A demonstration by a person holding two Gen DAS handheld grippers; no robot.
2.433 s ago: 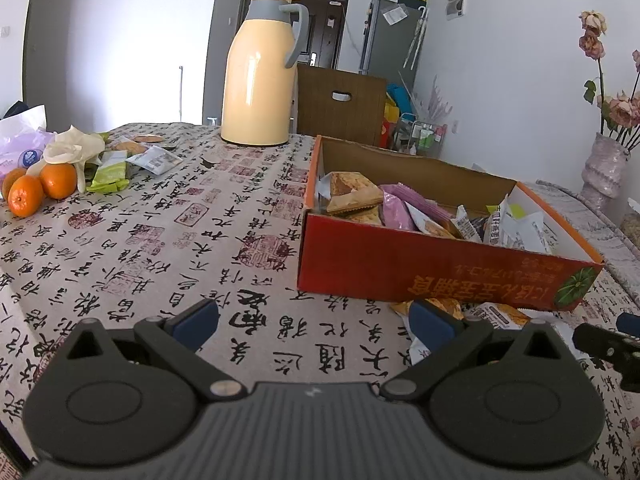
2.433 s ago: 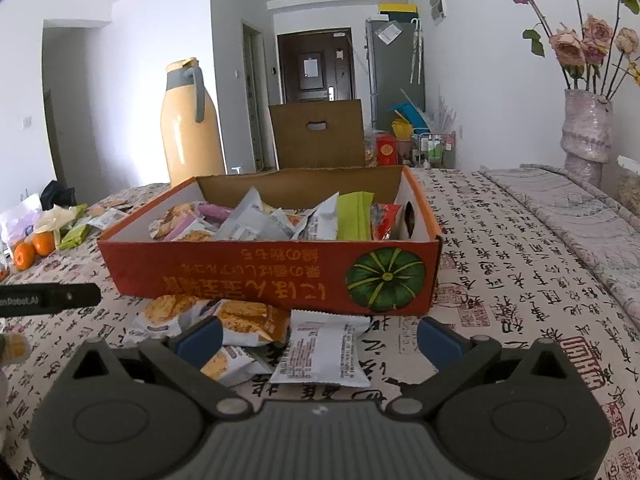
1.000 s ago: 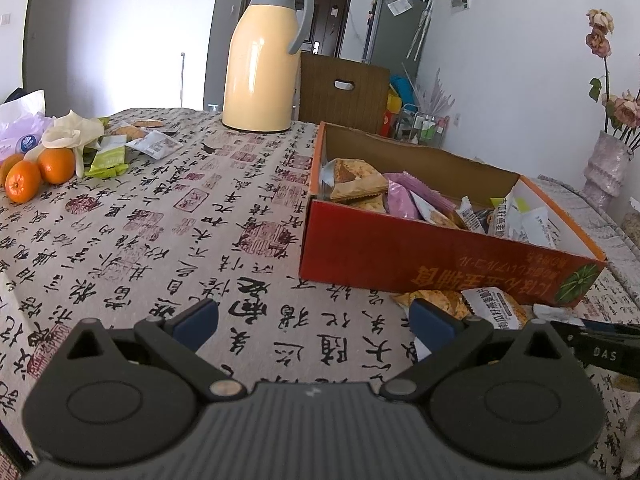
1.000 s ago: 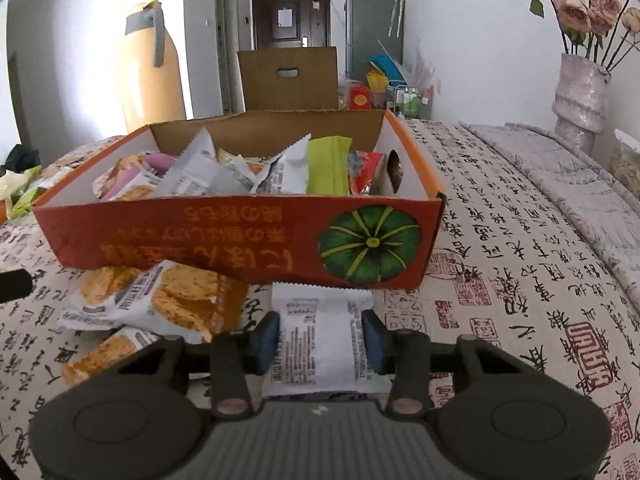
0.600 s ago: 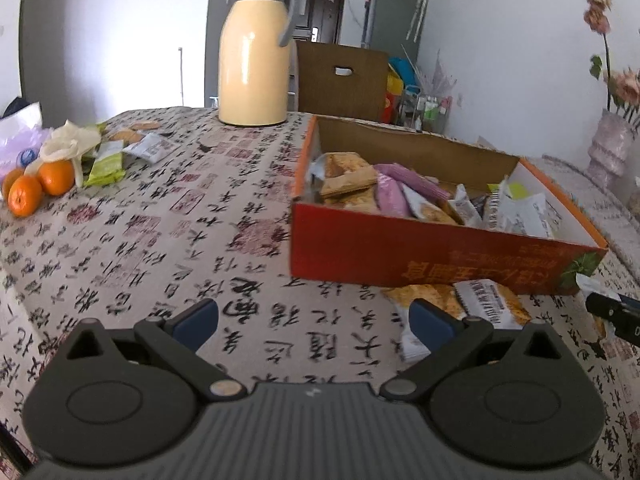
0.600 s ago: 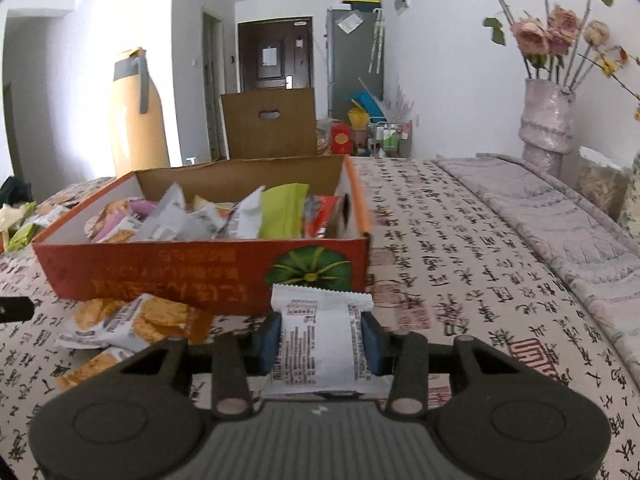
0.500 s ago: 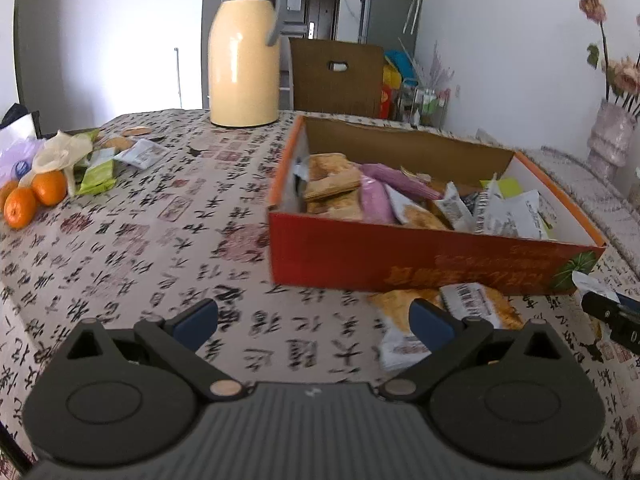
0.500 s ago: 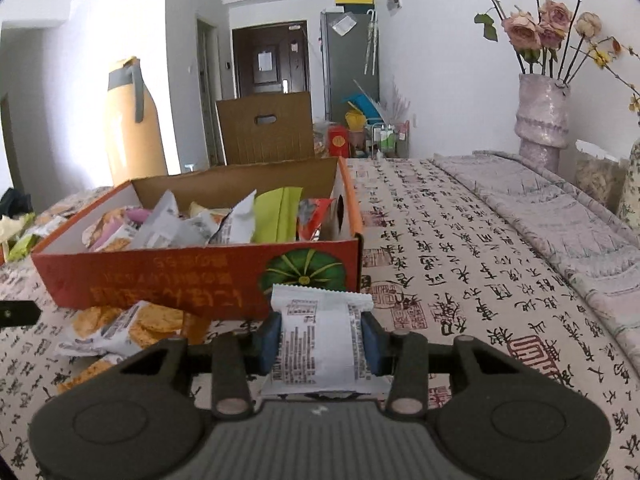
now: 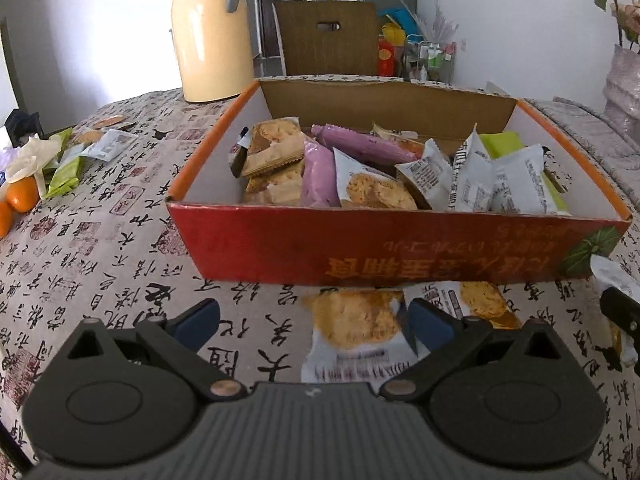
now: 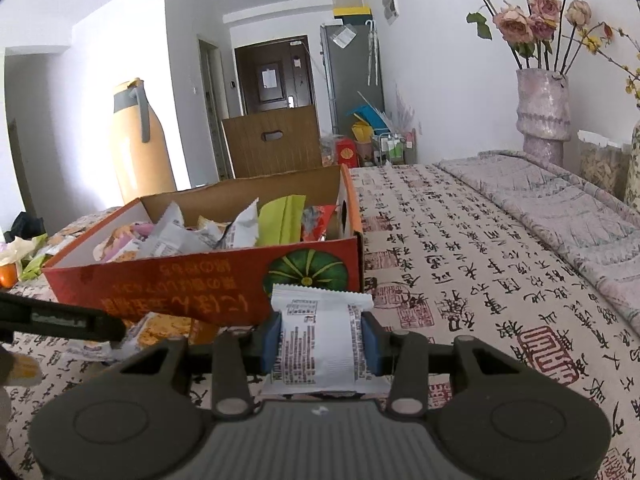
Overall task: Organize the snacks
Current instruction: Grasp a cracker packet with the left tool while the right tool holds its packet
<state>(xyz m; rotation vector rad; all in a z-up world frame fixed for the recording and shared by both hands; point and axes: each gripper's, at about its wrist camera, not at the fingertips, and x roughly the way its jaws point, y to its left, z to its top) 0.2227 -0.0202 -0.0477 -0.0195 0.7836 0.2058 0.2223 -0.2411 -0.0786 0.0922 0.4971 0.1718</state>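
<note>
Left tool (image 9: 312,318) nearer Chinese-lettered box (image 9: 384,248).

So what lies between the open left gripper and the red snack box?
Two cracker packets lie on the tablecloth between the left gripper and the box, clearest in the left wrist view.

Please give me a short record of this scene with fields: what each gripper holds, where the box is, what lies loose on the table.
right gripper: shut on a white snack packet, in front of the box
left gripper: open, empty, over the cracker packets
snack box: orange-red cardboard, open top, partly filled with packets
loose near box: cracker packets on the tablecloth at the box front
far left: oranges, green packets
behind box: yellow thermos jug
</note>
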